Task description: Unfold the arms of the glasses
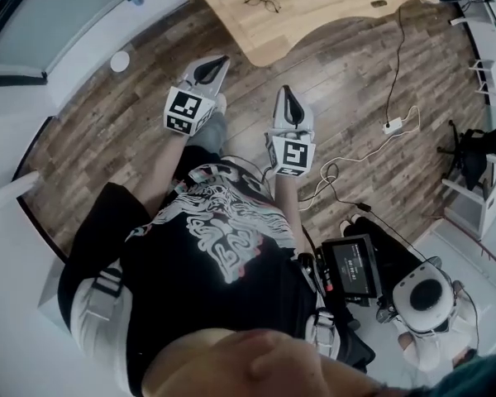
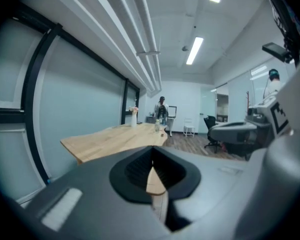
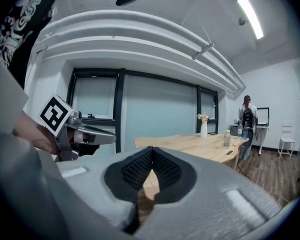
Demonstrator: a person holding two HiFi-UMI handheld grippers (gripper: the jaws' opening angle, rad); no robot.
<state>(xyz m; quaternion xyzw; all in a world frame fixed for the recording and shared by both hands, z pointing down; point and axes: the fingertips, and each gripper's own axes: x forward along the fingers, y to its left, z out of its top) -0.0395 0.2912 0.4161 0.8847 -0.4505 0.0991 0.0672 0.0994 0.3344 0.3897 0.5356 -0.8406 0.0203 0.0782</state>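
Note:
The glasses point(image 1: 262, 3), thin dark frames, lie on the light wooden table point(image 1: 314, 23) at the top of the head view, well ahead of both grippers. My left gripper point(image 1: 218, 62) is held over the wood floor, shut and empty, pointing toward the table. My right gripper point(image 1: 286, 92) is beside it, also shut with nothing in it. In the left gripper view the jaws point(image 2: 151, 150) meet at the tips, with the table point(image 2: 115, 138) beyond. In the right gripper view the jaws point(image 3: 151, 150) also meet, and the left gripper point(image 3: 82, 133) shows at the left.
A person point(image 2: 162, 110) stands at the table's far end, near a vase point(image 3: 203, 128) and a bottle point(image 3: 226, 138). A white cable and power strip point(image 1: 392, 126) lie on the floor at the right. A black screen unit point(image 1: 353, 268) and an office chair point(image 2: 210, 129) are nearby.

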